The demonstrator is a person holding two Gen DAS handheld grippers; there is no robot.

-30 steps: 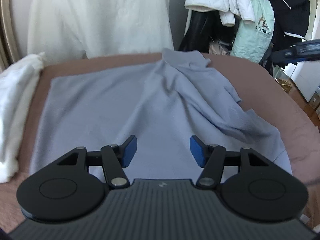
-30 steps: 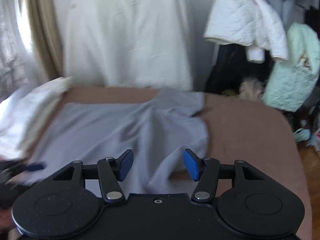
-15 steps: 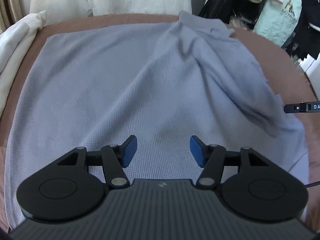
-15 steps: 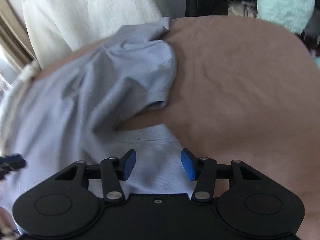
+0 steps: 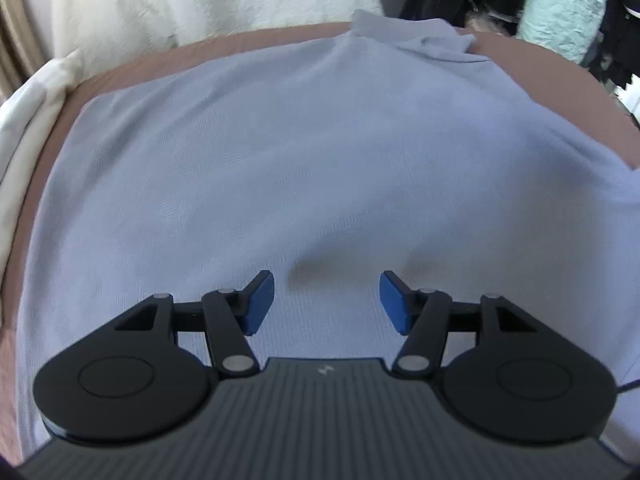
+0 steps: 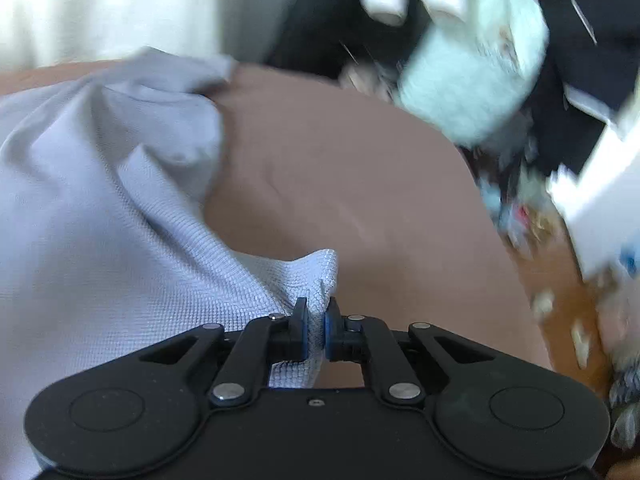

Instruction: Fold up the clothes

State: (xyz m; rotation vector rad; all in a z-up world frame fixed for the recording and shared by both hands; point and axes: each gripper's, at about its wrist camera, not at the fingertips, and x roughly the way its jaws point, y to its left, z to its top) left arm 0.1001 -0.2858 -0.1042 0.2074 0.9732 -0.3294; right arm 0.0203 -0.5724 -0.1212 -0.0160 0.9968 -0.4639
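Right tool pinches the shirt edge on the brown surface, left tool wide apart above its middle; lift evenly, keep the pinch tight.

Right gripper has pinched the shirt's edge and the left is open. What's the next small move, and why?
Probably lift the right gripper and carry its pinched corner leftward over the grey-blue shirt. The jaws are shut on the cloth, while the left gripper is open above the flat body, holding nothing.
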